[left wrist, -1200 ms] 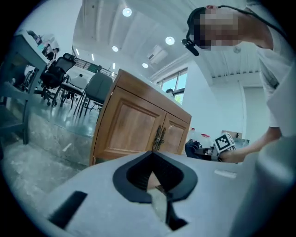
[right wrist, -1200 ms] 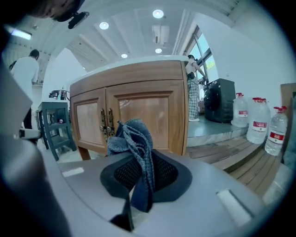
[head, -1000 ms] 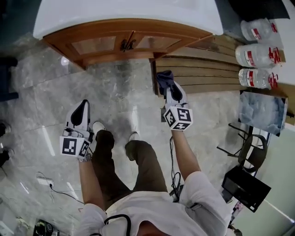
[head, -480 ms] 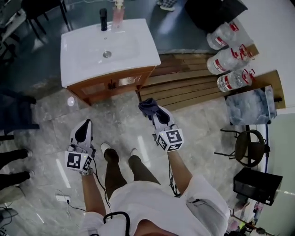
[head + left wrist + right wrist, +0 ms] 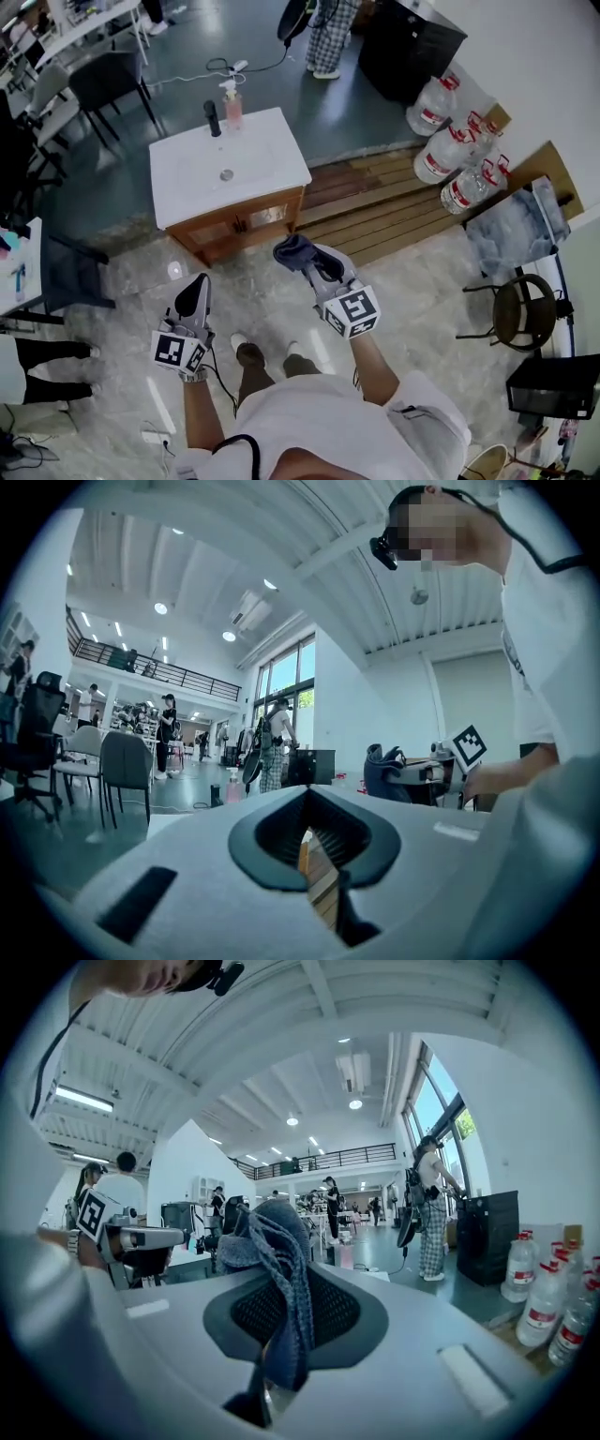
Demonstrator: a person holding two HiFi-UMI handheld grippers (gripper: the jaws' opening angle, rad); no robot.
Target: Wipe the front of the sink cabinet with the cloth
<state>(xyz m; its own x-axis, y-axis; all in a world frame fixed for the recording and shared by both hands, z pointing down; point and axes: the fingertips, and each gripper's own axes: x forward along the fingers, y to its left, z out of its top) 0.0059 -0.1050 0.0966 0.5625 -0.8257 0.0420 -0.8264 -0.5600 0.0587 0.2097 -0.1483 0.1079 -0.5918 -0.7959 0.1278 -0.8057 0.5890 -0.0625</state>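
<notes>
The sink cabinet has a white basin top and a brown wooden front, and stands on the floor ahead of me. My right gripper is shut on a dark blue cloth, held in the air a short way before the cabinet's right front corner. In the right gripper view the cloth bunches up out of the right gripper. My left gripper hangs lower left, apart from the cabinet, shut with nothing in it. In the left gripper view the left gripper points level across the room.
A black tap and a pink soap bottle stand on the basin. Wooden planks lie right of the cabinet, with three water jugs behind them. A chair stands far right. A person in checked trousers stands beyond.
The head view has drawn back and up, so the cabinet looks smaller and farther. Both grippers have stayed shut, the right one still holding the cloth, and now sit below the cabinet's front.
</notes>
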